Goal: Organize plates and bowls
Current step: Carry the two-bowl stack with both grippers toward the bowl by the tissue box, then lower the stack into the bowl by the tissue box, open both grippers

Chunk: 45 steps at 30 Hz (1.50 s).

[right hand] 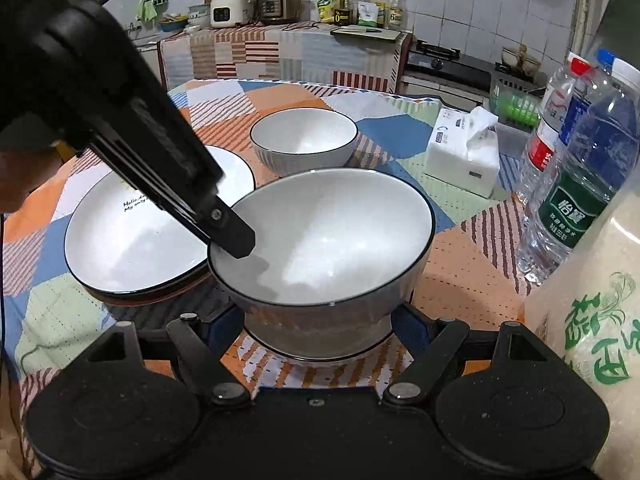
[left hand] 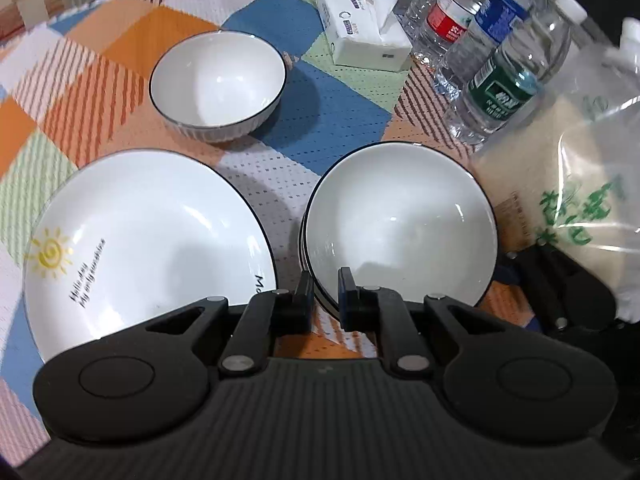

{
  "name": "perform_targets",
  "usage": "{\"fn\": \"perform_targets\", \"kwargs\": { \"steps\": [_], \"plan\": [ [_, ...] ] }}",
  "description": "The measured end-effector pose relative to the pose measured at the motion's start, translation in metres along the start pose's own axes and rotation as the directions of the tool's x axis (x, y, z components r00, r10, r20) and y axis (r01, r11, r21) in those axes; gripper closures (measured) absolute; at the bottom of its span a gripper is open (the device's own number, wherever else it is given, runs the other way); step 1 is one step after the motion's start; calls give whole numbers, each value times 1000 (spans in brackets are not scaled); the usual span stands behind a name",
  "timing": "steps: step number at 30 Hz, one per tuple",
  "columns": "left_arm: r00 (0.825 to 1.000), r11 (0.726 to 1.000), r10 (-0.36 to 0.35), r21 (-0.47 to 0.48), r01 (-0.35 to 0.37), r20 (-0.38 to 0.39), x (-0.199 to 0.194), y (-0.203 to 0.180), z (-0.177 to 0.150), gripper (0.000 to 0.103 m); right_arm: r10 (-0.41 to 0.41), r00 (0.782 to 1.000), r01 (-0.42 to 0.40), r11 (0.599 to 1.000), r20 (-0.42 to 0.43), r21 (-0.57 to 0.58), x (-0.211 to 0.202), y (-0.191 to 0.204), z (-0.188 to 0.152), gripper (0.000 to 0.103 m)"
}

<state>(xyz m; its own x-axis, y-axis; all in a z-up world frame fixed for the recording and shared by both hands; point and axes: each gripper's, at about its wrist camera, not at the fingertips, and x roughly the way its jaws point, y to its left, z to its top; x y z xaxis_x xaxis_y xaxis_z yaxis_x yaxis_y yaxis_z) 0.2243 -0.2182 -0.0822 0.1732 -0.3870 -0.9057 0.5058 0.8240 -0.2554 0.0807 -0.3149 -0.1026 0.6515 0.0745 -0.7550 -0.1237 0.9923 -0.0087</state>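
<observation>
A white bowl (left hand: pixel 400 220) (right hand: pixel 340 240) with a dark rim sits near the table's front right. My left gripper (left hand: pixel 325 294) (right hand: pixel 236 240) is shut on its near rim, one finger inside and one outside. My right gripper (right hand: pixel 318 320) stands wide around the bowl's lower wall, and both blue pads (right hand: pixel 404 318) lie against it. Its black linkage (left hand: pixel 560 292) shows to the right of the bowl. To the left lies a white plate (left hand: pixel 148 240) (right hand: pixel 132 240) with a sun print. Farther back stands a second ribbed bowl (left hand: pixel 218 80) (right hand: pixel 304 140).
A tissue pack (left hand: pixel 364 28) (right hand: pixel 464 156) lies behind the bowls. Several water bottles (left hand: pixel 492 60) (right hand: pixel 568 184) and a bag of rice (left hand: pixel 560 200) (right hand: pixel 592 320) crowd the right side. A patchwork cloth (left hand: pixel 80 92) covers the table. Kitchen counters stand beyond.
</observation>
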Motion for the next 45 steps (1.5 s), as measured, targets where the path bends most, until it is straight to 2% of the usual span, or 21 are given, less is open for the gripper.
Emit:
{"fn": "perform_targets", "kwargs": {
  "steps": [3, 12, 19, 24, 27, 33, 36, 39, 42, 45],
  "plan": [
    [1000, 999, 25, 23, -25, 5, 1, -5, 0, 93, 0, 1000, 0, 1000, -2, -3, -1, -1, 1, 18],
    [999, 999, 38, 27, -38, -9, 7, -7, -4, 92, -20, 1000, 19, 999, -19, -35, 0, 1, -2, 18],
    [996, 994, 87, 70, -88, 22, 10, -15, -8, 92, -14, 1000, 14, 1000, -24, -18, 0, -2, -5, 17],
    [998, 999, 28, 40, -30, 49, -8, -4, -5, 91, -26, 1000, 25, 999, -9, -24, -13, 0, 0, 18],
    [997, 1000, -10, 21, 8, 78, -26, 8, 3, 88, 5, 1000, -5, 1000, 21, -30, -28, 0, 5, 18],
    [993, 999, -25, -38, 30, 118, -60, 44, 33, 87, 61, 995, -62, 998, 84, 8, -48, -2, 32, 18],
    [994, 1000, 4, 20, -6, 105, -74, 50, 40, 87, 43, 996, -48, 997, 77, 67, -46, -7, 55, 18],
    [993, 998, 35, 54, -41, 111, -85, 54, 42, 83, 90, 990, -103, 987, 107, 127, -40, -13, 76, 18],
    [991, 998, 42, 49, -49, 127, -89, 63, 47, 79, 101, 989, -120, 973, 106, 197, -28, -18, 97, 18],
    [984, 997, 67, 29, -73, 168, -84, 78, 56, 68, 119, 990, -137, 953, 80, 272, -7, -25, 118, 18]
  ]
}}
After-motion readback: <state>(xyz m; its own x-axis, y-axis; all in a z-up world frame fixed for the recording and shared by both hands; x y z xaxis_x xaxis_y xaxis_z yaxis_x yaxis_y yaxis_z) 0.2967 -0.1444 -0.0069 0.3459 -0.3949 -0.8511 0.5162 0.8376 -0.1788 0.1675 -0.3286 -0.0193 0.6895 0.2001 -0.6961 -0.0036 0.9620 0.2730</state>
